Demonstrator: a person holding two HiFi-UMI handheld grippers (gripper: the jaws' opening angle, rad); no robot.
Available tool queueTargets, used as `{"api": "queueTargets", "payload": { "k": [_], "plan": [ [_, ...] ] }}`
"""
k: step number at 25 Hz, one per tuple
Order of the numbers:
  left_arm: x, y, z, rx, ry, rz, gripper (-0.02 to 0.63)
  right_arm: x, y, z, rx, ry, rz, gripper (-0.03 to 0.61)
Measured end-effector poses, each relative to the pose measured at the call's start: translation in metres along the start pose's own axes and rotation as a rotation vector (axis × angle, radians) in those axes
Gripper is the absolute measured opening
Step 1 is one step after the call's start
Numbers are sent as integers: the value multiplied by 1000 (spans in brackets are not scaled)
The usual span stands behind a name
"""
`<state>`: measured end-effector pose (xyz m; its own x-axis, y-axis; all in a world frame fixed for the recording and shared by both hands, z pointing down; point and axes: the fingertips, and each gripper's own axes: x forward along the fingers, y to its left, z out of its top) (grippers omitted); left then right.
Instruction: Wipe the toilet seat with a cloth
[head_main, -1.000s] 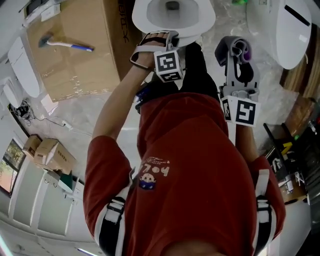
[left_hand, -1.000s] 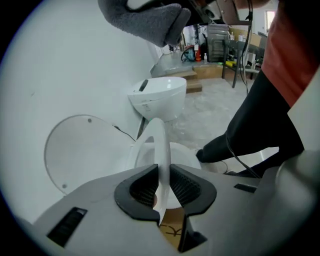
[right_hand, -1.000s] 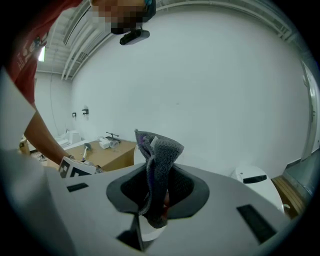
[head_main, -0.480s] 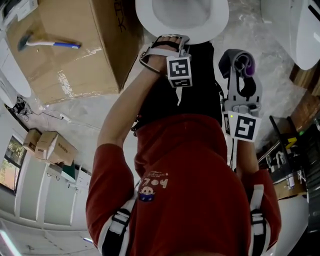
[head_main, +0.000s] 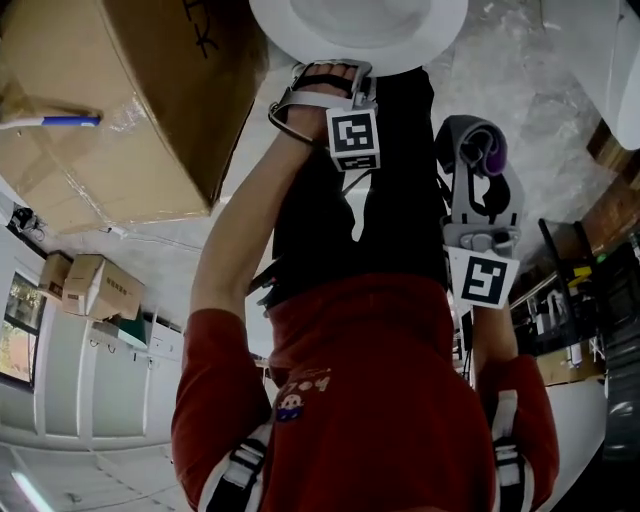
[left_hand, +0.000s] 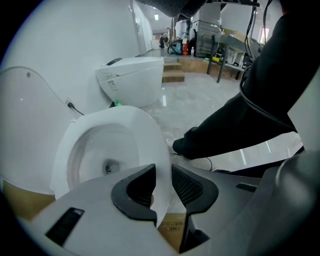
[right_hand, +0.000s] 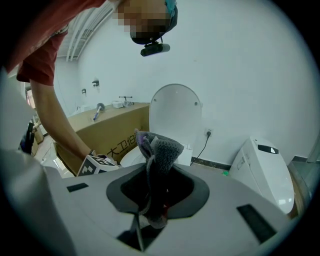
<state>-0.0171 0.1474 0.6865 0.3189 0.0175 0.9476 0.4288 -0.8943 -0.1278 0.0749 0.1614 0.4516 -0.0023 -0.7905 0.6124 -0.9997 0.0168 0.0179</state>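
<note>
The white toilet seat lies just ahead of the left gripper. Its front rim shows in the gap between jaws that stand wide and have just been opening, probably to take or steady the seat. The right gripper clamps the grey cloth bunched upright between its jaws, ready for wiping. Compared with a second ago, both grippers sit lower and nearer the seat, and the bowl has slid out of the head view.

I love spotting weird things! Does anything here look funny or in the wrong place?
Yes. A big cardboard box stands right beside the toilet, with a blue-handled tool lying on top. A second toilet sits on the floor nearby. Nothing looks spilled or broken.
</note>
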Motion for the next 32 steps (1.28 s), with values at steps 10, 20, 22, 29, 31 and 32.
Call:
{"api": "queueTargets", "payload": {
  "k": [10,20,22,29,31,32],
  "plan": [
    [38,-11,-10,-57,13,-14,36,27,-8,-17,-33,9,29,74],
    [24,-8,-10,-226,-134,54,12,64,-4,-28,-6,10,51,74],
    [11,0,-12,-306,-198,126,12,76,1,-37,-23,28,69,74],
    [-68,41,-23,-611,-515,459,12,128,43,-91,-72,212,188,74],
    [-96,56,-29,-695,-587,574,12,144,54,-108,-41,275,196,74],
    [-108,64,-34,-738,-611,612,12,153,60,-115,-30,298,201,74]
  ]
}}
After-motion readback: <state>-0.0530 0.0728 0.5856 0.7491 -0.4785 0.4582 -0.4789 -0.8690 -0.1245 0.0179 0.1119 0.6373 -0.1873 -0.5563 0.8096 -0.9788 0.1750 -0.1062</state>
